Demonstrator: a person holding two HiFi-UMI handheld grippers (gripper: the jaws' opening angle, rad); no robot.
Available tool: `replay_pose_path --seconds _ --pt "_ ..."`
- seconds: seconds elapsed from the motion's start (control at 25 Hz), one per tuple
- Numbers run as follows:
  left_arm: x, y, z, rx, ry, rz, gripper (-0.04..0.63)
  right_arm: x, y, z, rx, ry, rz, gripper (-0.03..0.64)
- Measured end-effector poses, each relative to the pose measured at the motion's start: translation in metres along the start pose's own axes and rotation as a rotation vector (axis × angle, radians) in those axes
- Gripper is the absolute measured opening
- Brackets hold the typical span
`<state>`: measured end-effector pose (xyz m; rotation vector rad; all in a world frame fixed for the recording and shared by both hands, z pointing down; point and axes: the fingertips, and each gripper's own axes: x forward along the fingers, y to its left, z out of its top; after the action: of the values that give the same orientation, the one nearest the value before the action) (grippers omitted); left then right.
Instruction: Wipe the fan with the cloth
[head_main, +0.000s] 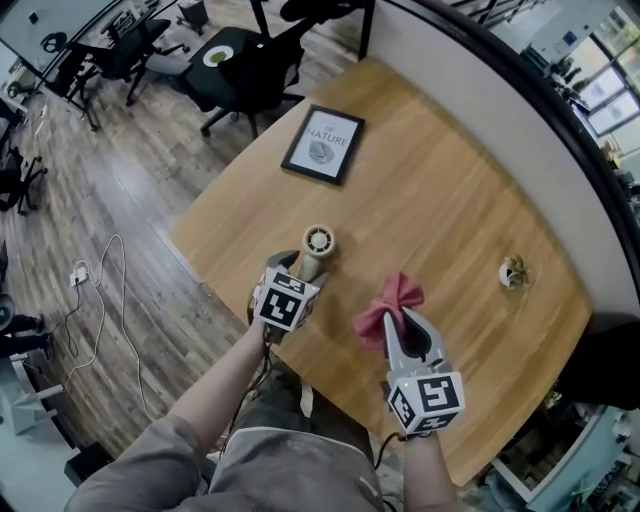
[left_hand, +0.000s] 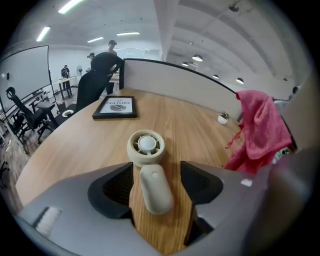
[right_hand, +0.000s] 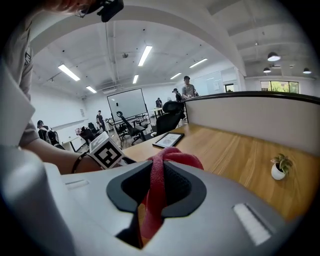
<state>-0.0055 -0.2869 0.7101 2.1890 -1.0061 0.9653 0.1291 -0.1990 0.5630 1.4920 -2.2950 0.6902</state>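
One cream plastic fan (left_hand: 146, 147) lies flat on the wooden table (head_main: 430, 200). Its smooth rounded handle sits between the spread jaws of the left claw (left_hand: 156, 169), with a gap on each side, and its round grilled head is just past the tips. Just right of the fan, the right claw (right_hand: 155, 175) pinches one soft red cloth (head_main: 392, 298), bunched above its jaws. Beyond the fan lies one black-framed picture (head_main: 323, 143); well to the fan's right stands one small potted plant (head_main: 513, 272).

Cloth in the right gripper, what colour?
Plain pinkish red, no pattern. The cloth shows best in the left gripper view.
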Motion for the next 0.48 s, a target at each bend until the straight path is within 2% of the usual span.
replay_pose_path --seconds 0.28,0.48 --pt "0.03 0.007 -0.011 0.003 0.059 0.032 0.299 0.01 -0.003 -0.015 0.029 0.026 -0.015 0.063" --pt "0.037 0.013 -0.013 0.019 0.064 0.07 0.279 0.014 -0.002 -0.021 0.043 0.034 -0.018 0.063"
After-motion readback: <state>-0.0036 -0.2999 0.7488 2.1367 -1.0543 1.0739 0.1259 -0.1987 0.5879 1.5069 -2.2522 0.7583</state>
